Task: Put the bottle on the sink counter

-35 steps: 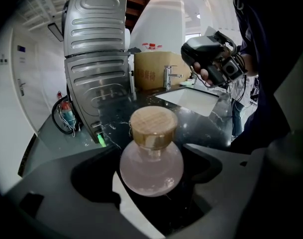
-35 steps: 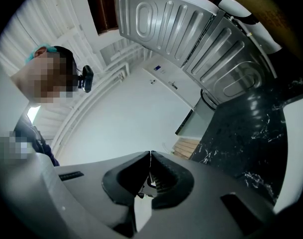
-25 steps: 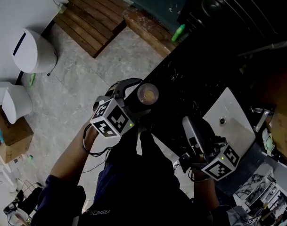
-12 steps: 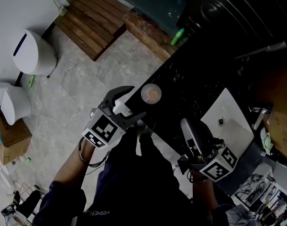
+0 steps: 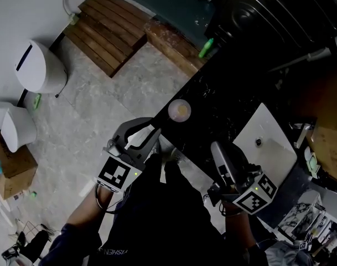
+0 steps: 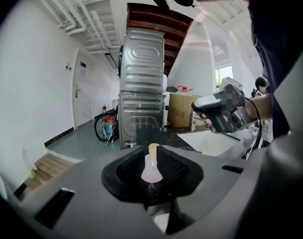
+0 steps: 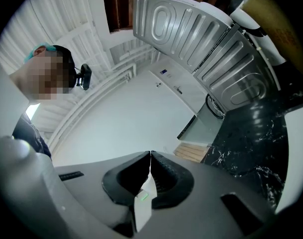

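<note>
The bottle [image 5: 180,110], pale pink with a tan cap, stands upright on the black marble sink counter [image 5: 223,101] near its front edge. My left gripper [image 5: 150,127] hangs just off that edge, a short way from the bottle and not touching it. Its jaws are closing to a narrow gap with nothing between them. In the left gripper view the bottle [image 6: 151,167] shows beyond the gap. My right gripper [image 5: 217,147] hovers over the counter's near end beside the sink, shut and empty; in the right gripper view its jaws meet [image 7: 150,156].
A white sink basin [image 5: 279,154] is set in the counter at the right, with a faucet [image 5: 302,133]. A green bottle [image 5: 207,47] lies at the counter's far end. On the floor are a wooden platform [image 5: 110,21], white bins [image 5: 40,65] and a cardboard box [image 5: 13,168].
My left gripper has drawn back from the bottle toward me, off the counter edge, and its jaws have narrowed. The bottle stays standing on the counter. The right gripper barely moved.
</note>
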`<state>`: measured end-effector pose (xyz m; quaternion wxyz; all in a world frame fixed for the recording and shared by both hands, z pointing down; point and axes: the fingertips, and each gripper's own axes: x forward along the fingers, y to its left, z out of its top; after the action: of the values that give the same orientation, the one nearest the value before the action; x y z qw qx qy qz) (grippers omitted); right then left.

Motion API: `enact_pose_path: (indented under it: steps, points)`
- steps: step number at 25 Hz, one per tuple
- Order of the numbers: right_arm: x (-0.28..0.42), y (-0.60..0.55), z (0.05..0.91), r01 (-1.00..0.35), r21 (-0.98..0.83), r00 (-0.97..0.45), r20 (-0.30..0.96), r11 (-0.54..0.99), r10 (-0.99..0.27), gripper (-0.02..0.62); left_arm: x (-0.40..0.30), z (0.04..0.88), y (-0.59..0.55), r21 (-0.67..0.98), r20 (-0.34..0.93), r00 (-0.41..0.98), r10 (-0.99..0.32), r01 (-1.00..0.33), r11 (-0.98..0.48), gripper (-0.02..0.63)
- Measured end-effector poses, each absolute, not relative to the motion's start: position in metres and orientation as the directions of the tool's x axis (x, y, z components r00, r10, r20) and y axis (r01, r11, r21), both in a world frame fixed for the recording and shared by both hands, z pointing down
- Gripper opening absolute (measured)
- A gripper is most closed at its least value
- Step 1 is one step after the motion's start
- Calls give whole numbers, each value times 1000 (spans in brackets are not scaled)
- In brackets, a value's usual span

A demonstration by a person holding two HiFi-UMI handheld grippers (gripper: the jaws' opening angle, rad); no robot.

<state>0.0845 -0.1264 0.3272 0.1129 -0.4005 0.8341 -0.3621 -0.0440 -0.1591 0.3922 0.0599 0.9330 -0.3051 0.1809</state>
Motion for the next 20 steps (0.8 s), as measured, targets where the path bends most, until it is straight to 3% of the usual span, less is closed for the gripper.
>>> enact_pose_path:
  steps: [10,20]
  points:
    - [76,-114,317,-607,-676,-637,100,418,-764,26,-61,366,-143,33,295,720,-628,-665,-746,14]
    - [65,-108,313,-658,-606,-631,120,447,-766,26,-68,352,-137,20,275,725,-631,-661,-750,8]
